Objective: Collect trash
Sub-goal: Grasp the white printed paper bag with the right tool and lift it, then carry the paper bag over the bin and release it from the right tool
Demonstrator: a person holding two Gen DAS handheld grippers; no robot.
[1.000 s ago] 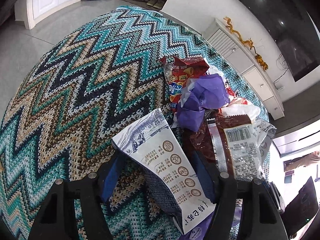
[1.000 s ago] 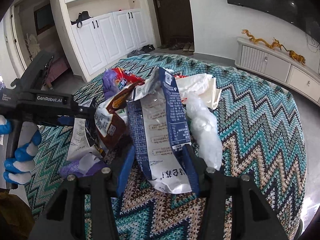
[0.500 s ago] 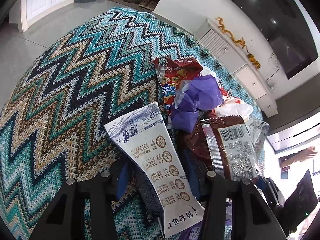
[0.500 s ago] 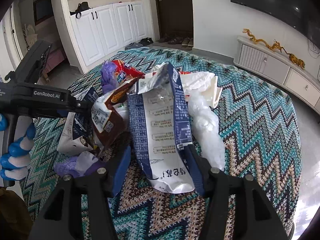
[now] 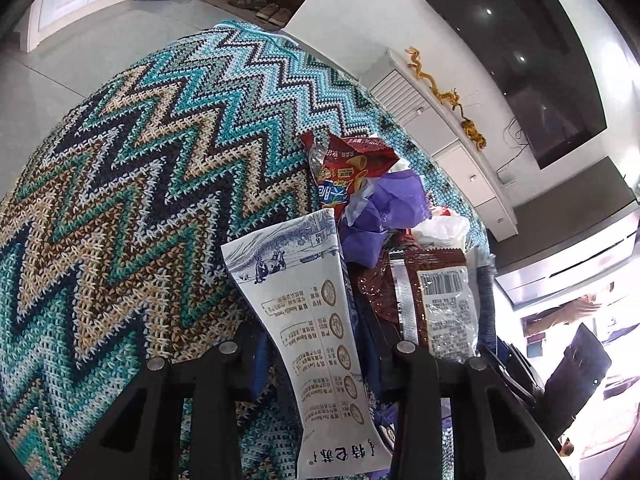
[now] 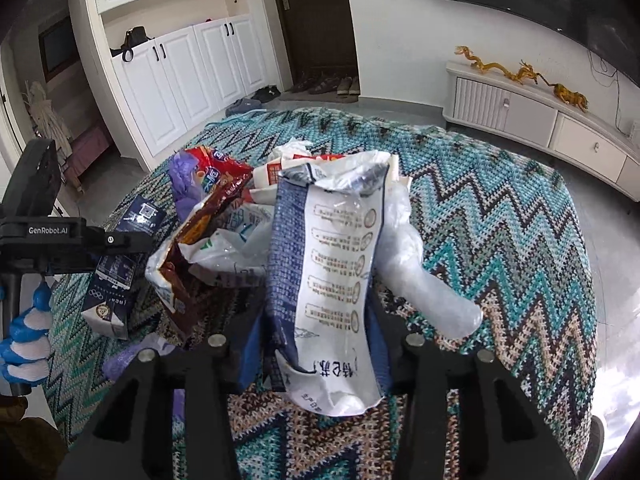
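My left gripper is shut on a white and blue milk carton and holds it above the zigzag blanket. My right gripper is shut on a white and blue snack bag, held upright. The trash pile lies between them: a red snack bag, crumpled purple plastic, a brown wrapper, a white bag. In the right wrist view the left gripper holds the carton left of the pile, and a clear plastic wrap lies right of my bag.
The blanket's edge drops to a tiled floor. A white TV cabinet stands along the far wall, white cupboards at the left, shoes by a dark door.
The left gripper has closed on the milk carton and lifted it slightly. The right gripper has tightened on the snack bag, which now stands more upright.
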